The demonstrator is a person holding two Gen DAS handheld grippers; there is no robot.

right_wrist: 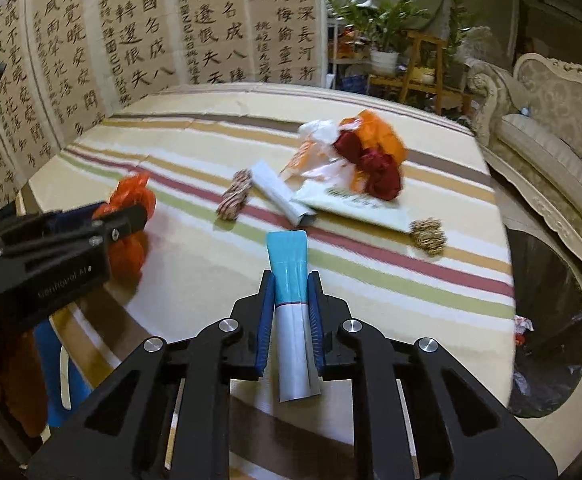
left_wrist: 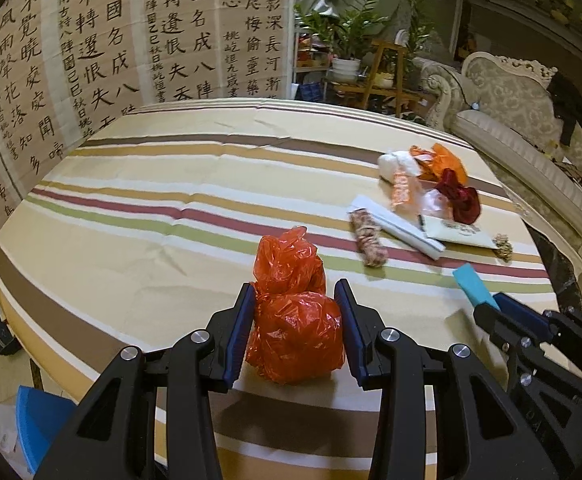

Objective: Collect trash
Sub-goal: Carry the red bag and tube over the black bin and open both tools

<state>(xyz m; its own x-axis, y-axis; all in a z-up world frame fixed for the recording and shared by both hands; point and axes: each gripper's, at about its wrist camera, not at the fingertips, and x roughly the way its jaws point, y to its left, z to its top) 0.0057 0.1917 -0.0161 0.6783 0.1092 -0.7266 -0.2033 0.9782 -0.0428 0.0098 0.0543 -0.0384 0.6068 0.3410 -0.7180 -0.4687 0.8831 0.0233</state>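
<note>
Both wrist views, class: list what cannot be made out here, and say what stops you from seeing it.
1. Crumpled red plastic bag: underside hidden between the left gripper pads.
2. Teal-and-white squeeze tube: its printing is too blurred in the right wrist view.
3. Black-lined trash bin: cut off by the striped table edge; its contents are mostly unseen.
4. Pale flat packet: its print is too small.

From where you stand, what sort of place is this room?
Probably a home living or dining room: an ornate upholstered sofa, potted plants on a wooden stand, and a round table under a striped cloth. Calligraphy sheets cover the wall behind.
</note>
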